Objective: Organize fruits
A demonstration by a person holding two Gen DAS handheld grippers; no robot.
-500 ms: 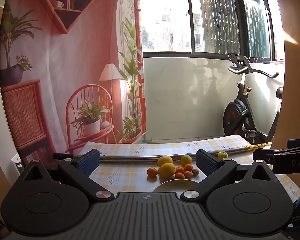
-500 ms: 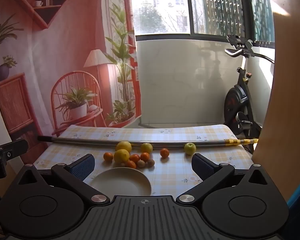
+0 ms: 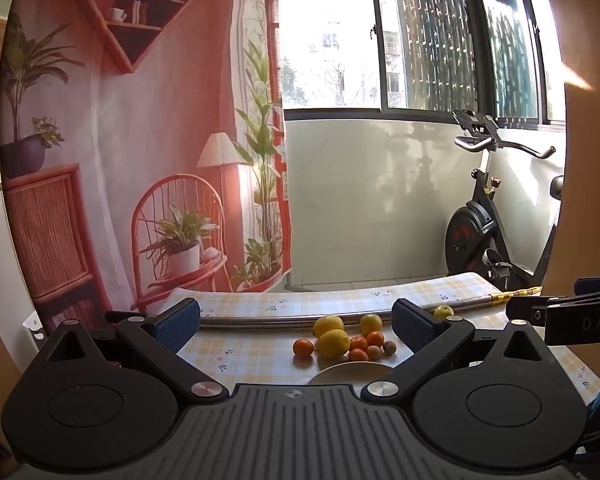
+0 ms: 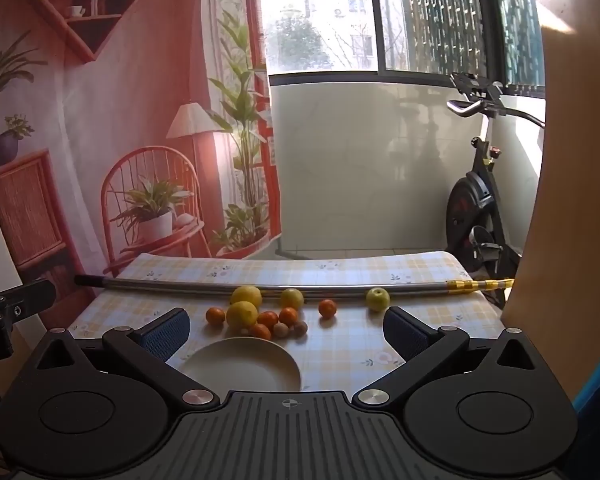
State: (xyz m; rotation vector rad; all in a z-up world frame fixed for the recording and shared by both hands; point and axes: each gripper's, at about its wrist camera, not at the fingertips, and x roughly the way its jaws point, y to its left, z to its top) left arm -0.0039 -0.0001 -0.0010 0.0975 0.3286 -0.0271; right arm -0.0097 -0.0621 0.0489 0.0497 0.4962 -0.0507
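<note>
Both tools gape empty (ribbed blue pads) over round fruits (image 4: 260, 314) beside a smooth plate (image 4: 242, 366).

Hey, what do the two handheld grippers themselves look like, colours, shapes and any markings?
Both look alike. The left gripper and right gripper each have a matte black ribbed body with a small crosshair mark, two round black discs, angled black linkage arms with silver pivot pins, and fingers faced with dark blue textured pads. In the left wrist view, the right gripper's side shows pale letters "DAS". No sleeves or cables are clearly visible.
</note>
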